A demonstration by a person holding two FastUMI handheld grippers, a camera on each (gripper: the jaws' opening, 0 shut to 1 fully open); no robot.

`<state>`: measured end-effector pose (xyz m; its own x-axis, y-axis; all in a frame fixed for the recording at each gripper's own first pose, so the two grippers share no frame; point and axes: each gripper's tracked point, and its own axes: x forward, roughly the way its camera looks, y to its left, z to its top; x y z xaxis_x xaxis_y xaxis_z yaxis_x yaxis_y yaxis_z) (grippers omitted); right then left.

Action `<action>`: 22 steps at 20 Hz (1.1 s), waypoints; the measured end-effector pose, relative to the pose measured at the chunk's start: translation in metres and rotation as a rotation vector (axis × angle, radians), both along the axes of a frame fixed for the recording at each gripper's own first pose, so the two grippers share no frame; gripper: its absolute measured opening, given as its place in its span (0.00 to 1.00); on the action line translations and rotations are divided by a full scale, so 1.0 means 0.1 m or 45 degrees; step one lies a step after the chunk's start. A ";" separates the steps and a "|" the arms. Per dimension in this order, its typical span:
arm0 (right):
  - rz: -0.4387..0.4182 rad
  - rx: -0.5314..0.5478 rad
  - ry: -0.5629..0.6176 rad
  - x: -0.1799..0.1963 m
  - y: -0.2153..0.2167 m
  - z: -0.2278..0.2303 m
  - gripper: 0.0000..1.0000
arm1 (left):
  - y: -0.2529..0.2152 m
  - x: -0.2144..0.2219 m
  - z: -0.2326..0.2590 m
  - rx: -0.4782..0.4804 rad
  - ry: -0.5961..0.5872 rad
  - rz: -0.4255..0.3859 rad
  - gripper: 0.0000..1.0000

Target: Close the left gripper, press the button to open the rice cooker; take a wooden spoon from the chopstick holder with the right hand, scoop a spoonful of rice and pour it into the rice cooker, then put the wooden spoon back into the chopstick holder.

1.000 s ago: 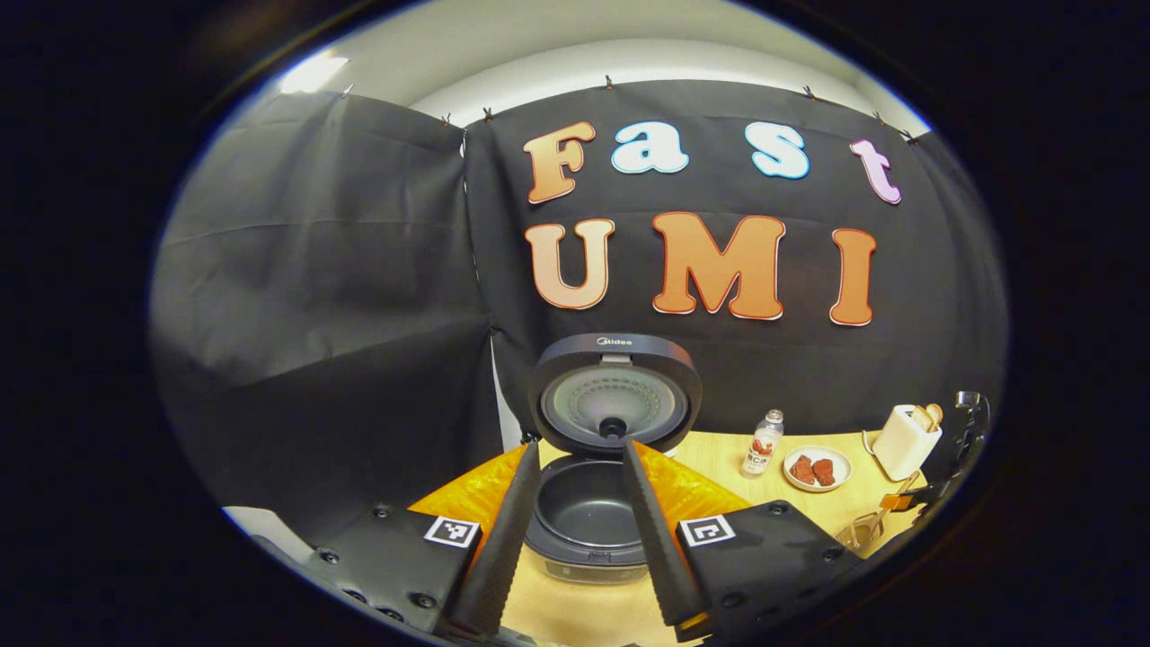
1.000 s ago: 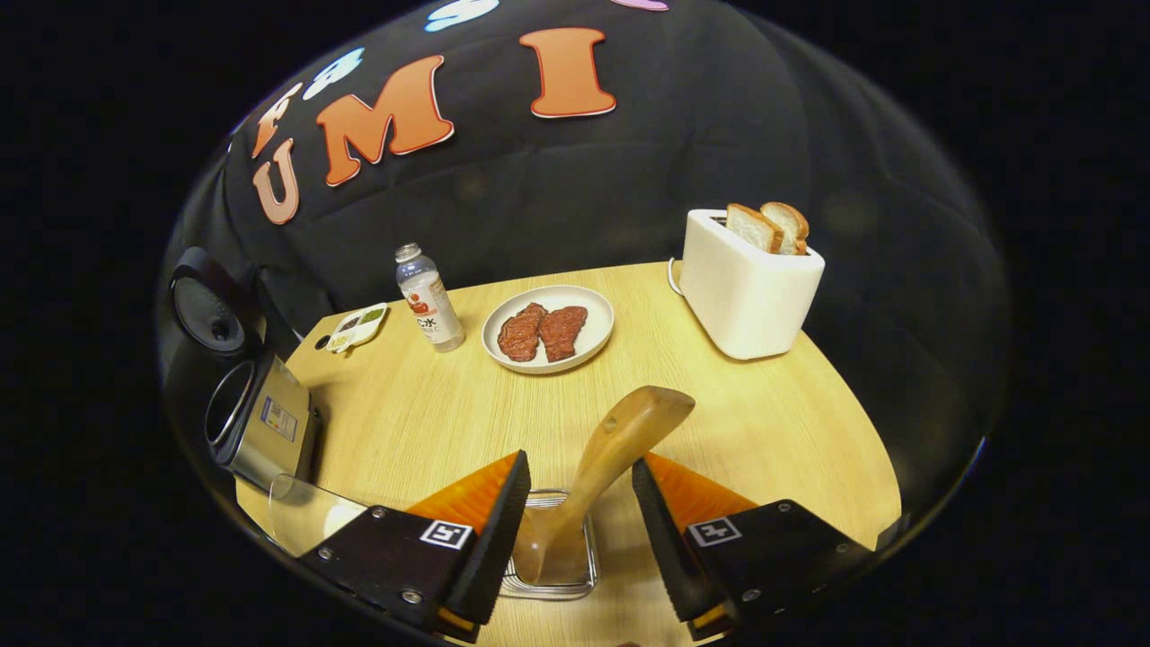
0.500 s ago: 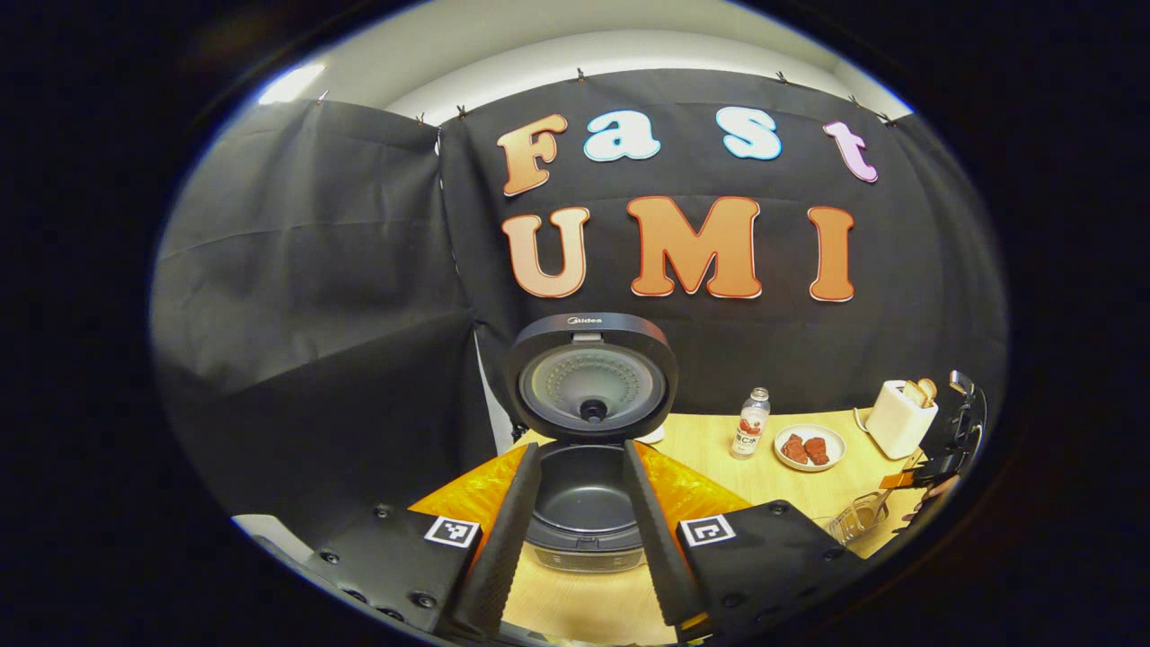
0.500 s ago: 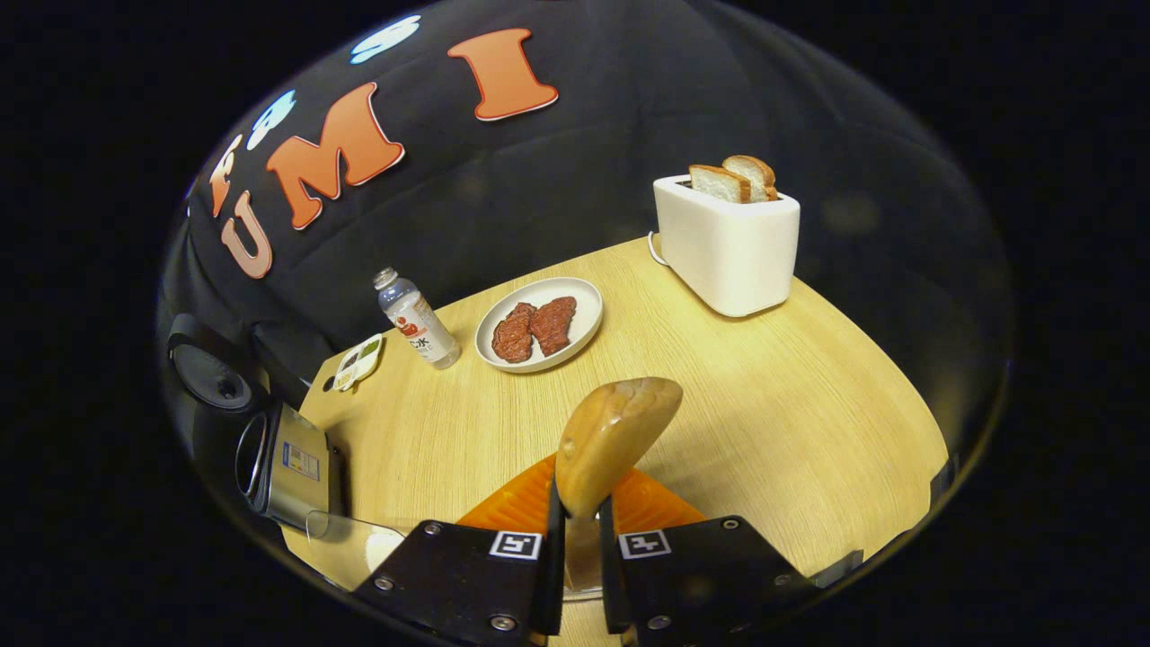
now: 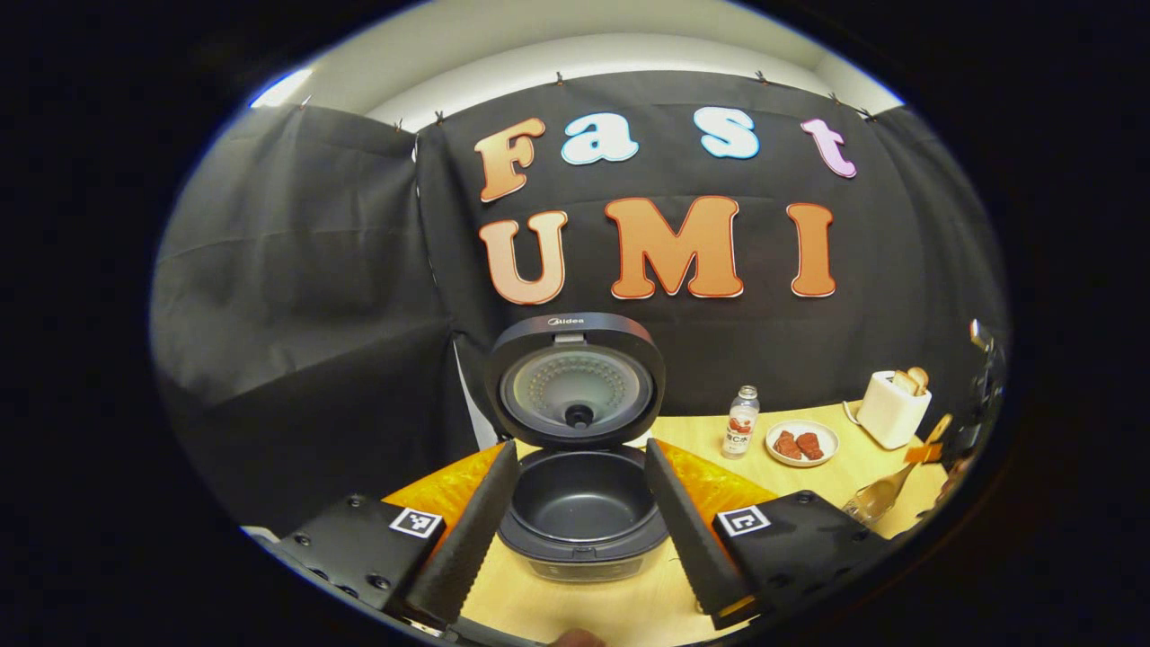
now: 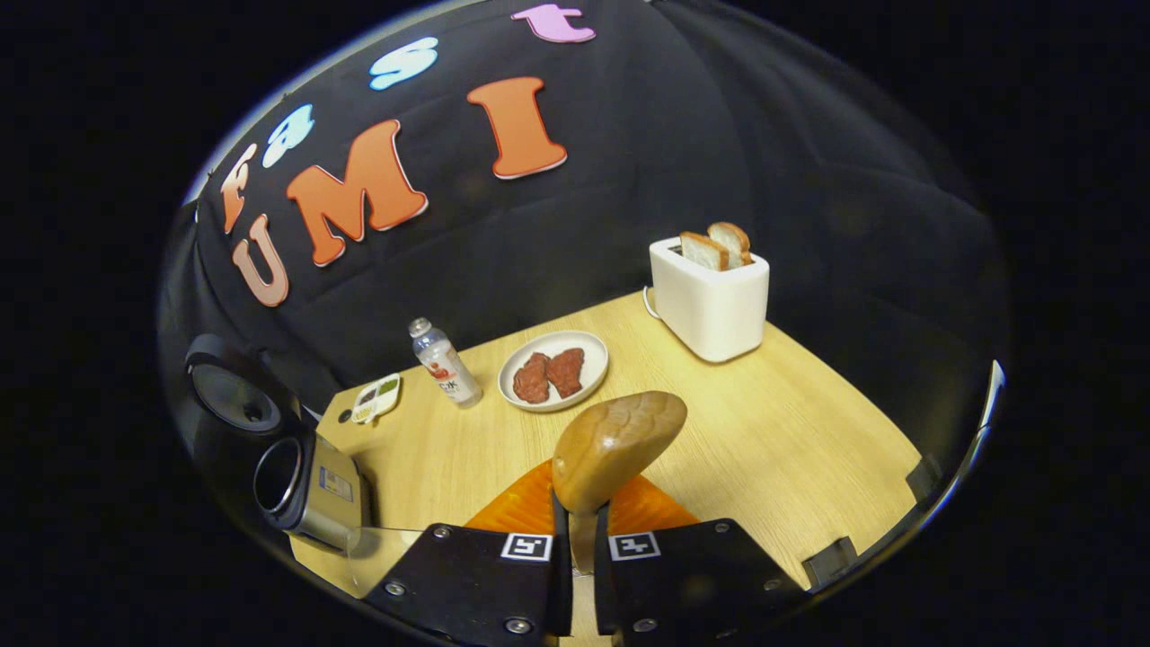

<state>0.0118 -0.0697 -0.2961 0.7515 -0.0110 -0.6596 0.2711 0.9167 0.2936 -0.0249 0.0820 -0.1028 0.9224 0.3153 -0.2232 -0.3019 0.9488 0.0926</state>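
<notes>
Both fingers of the right gripper [image 6: 575, 548] were clamped on the wooden spoon [image 6: 615, 445] at bottom centre of the right gripper view, its rounded end sticking up above the table [image 6: 791, 431]. Left gripper [image 5: 575, 530] was spread wide at bottom centre of the left gripper view, holding nothing, fingers flanking the rice cooker [image 5: 579, 503], lid [image 5: 575, 382] up. Plate [image 6: 554, 370] and toaster [image 6: 710, 301] sat further back.

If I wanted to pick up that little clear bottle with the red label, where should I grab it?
Grab the small clear bottle with the red label around its round middle, coming from the front, open side of the pale wooden table. It stands upright with a narrow cap. The white round plate of meat sits close on one side, so keep the fingers clear of that.
</notes>
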 end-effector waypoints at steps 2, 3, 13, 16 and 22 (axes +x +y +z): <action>0.053 0.004 -0.061 -0.02 0.22 0.32 0.09 | -0.01 0.00 0.04 0.057 -0.037 -0.027 0.94; 0.088 0.023 -0.082 -0.04 0.39 0.43 0.09 | -0.04 0.00 0.04 0.065 -0.048 -0.044 0.94; 0.384 -0.174 0.001 -0.32 1.61 0.01 0.09 | 0.39 -0.03 -0.23 -0.032 0.006 -0.072 0.92; 0.410 -0.390 -0.007 -0.32 1.63 -0.18 0.09 | 0.49 -0.05 -0.30 -0.040 0.030 -0.069 0.92; 0.496 -0.681 -0.083 -0.41 1.71 -0.39 0.08 | 0.53 0.02 -0.34 -0.047 0.039 -0.098 0.92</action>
